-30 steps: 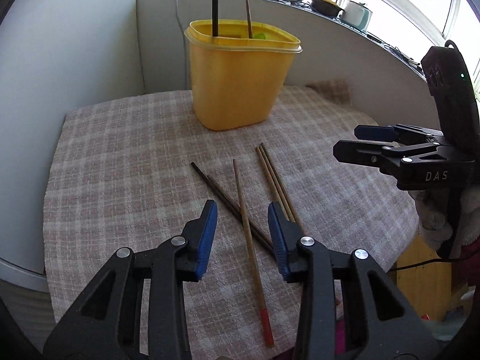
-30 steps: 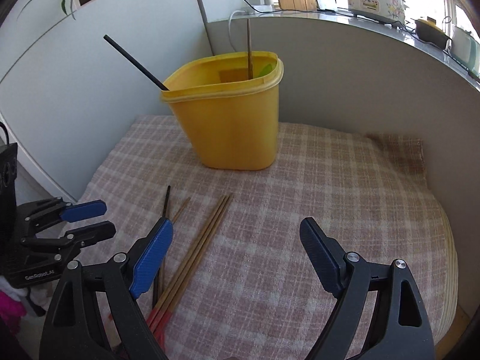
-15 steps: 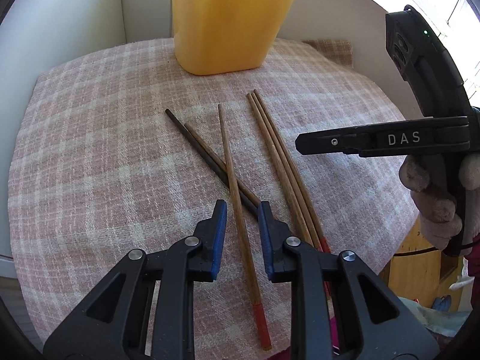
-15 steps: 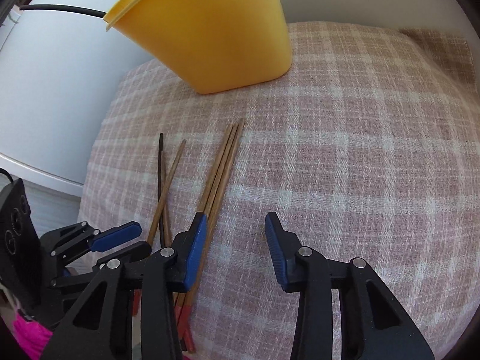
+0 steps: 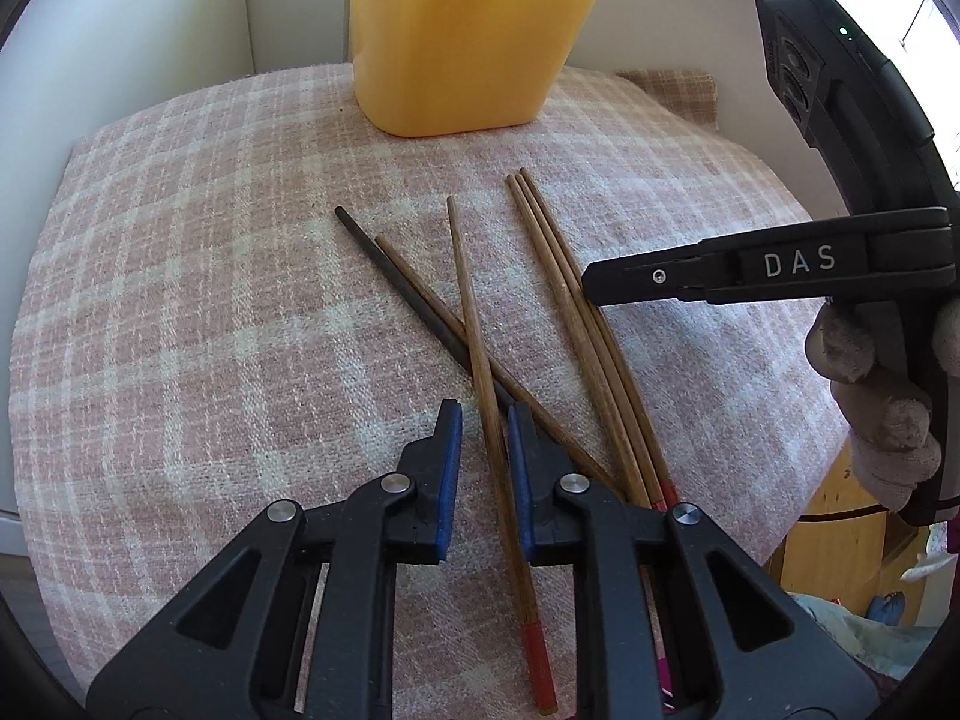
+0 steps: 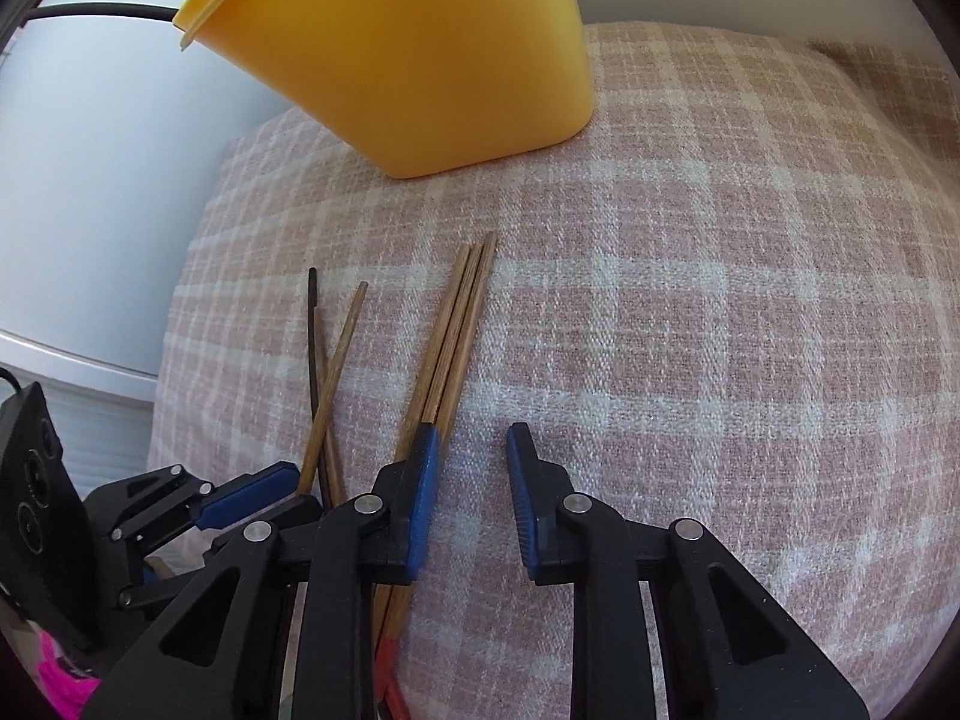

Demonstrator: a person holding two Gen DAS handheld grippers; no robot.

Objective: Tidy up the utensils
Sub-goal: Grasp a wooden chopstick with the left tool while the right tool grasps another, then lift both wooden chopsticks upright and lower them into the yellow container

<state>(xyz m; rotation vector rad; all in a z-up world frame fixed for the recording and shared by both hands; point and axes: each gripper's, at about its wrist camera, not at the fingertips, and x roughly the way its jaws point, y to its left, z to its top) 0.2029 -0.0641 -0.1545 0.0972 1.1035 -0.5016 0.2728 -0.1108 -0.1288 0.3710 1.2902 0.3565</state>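
Straddling one chopstick (image 5: 480, 360), left gripper (image 5: 485, 414); contact unclear.

— Where's the container (image 5: 474, 36)?

— At twelve o'clock, standing on the cloth (image 5: 180, 312), far edge. Nearer us lie the chopsticks: a bundle of three (image 5: 576, 312) at two o'clock, a crossed pair (image 5: 414, 294) at ten.

— And the single chopstick (image 5: 480, 360)?

— Lying over that pair, running toward six, between the fingers of the left gripper (image 5: 485, 420). The right gripper (image 5: 606, 285) sits at three, over the bundle.
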